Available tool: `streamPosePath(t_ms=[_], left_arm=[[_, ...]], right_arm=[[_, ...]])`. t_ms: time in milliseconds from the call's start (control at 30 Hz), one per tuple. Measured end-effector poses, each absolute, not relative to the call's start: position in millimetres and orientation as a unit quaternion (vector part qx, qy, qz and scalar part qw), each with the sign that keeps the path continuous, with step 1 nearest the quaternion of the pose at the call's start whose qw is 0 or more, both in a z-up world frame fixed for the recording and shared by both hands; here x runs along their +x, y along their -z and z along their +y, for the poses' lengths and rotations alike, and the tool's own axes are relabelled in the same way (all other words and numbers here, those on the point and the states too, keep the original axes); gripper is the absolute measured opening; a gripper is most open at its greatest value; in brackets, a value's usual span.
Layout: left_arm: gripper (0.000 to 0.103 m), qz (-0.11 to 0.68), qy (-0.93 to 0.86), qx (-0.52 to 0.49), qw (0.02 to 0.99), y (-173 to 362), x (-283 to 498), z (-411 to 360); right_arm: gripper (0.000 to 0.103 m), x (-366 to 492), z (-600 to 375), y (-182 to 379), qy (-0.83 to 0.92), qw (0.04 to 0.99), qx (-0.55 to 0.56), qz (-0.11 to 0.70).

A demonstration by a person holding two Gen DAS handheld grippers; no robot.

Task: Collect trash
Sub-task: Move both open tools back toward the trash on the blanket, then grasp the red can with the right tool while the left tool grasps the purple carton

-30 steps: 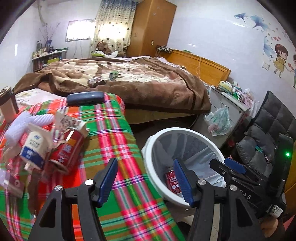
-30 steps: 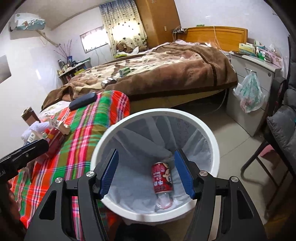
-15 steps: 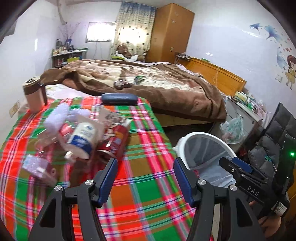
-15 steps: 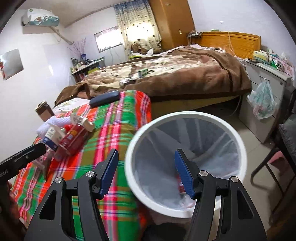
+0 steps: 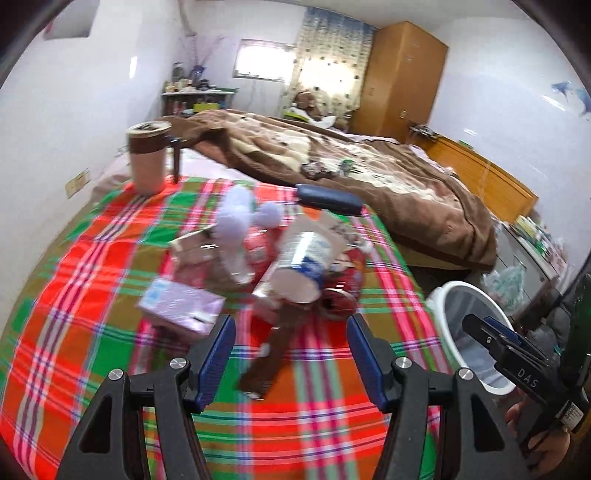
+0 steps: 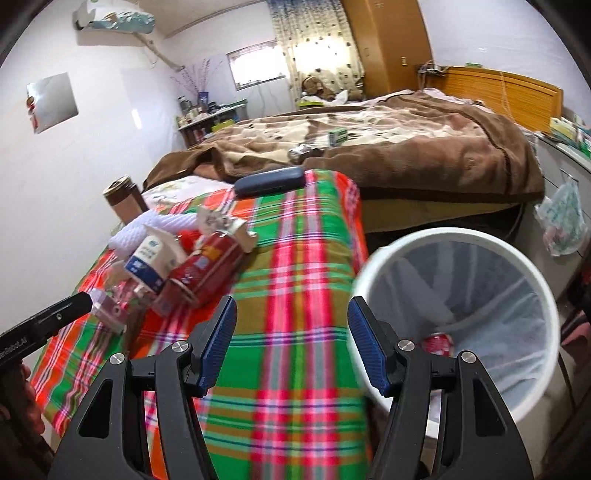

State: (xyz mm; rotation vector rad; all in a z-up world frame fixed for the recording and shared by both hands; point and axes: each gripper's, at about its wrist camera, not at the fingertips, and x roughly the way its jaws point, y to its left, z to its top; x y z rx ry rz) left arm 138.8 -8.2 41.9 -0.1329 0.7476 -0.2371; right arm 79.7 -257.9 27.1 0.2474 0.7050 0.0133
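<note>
Place: home bedroom.
Bed (image 6: 424, 147): brown blanket, wooden headboard (image 6: 506, 96).
Storage: wooden wardrobe (image 5: 402, 77) beside curtained window (image 5: 262, 61).
Wall: air conditioner (image 6: 114, 18); cartoon stickers (image 5: 570, 96).
Clutter: shelf of bottles (image 6: 207, 114).

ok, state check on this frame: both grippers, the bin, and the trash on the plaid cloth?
left gripper: open, empty, facing the trash pile
right gripper: open, empty
white bin: upright, lined, one red can inside
red can: on its side on the plaid cloth
blue-and-white carton: tipped over, top torn open
pink box: lying flat
brown tumbler: upright, lid on
</note>
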Motion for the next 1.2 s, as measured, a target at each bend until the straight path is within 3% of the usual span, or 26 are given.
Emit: streamPosePath(t_ms=[500,700,833,1200], left_arm=[[0.063,0.386,0.035,-0.127,0.913,-24,171,66],[0.063,0.411,0.035,-0.162,0.896,-10,196,73],[0.07,0.425,0.037,-0.169,0.889,-3,210,69],[0.07,0.457,0.035,-0.14,0.878,15,231,57]], right_arm=[[0.064,138,-216,-21,-0.048,0.913,0.133,0.383],[0.064,165,-214,-16,-0.049,0.901,0.156,0.401],[0.064,184,-213,-1,-0.046,0.883,0.179,0.43],[0.065,205,-197,7,-0.066,0.868,0.187,0.454]])
